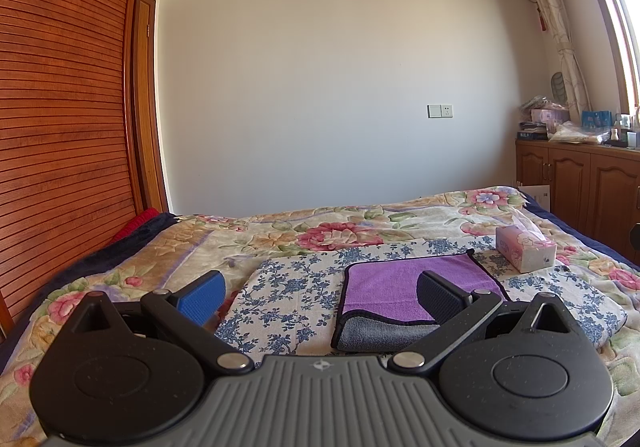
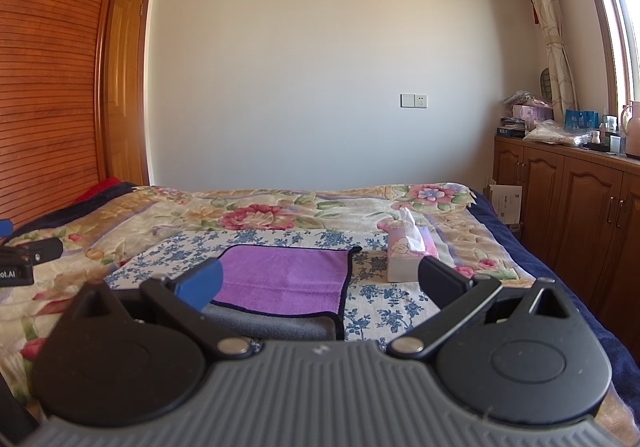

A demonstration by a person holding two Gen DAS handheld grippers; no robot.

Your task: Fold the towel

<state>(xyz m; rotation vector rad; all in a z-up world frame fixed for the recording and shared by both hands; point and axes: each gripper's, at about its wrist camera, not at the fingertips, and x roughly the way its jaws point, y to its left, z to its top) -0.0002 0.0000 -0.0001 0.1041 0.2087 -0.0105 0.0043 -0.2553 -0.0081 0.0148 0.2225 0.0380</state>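
A purple towel (image 1: 394, 289) with a dark trim lies folded on a blue-flowered cloth (image 1: 288, 299) on the bed; its grey underside shows along the near edge. It also shows in the right wrist view (image 2: 280, 275). My left gripper (image 1: 320, 297) is open and empty, raised just in front of the towel's left side. My right gripper (image 2: 320, 283) is open and empty, in front of the towel's right side. The left gripper's side (image 2: 24, 257) shows at the left edge of the right wrist view.
A pink tissue box (image 1: 526, 247) stands on the bed right of the towel, also in the right wrist view (image 2: 408, 251). A slatted wooden wardrobe (image 1: 60, 107) stands at the left. Wooden cabinets (image 2: 580, 207) with clutter on top line the right wall.
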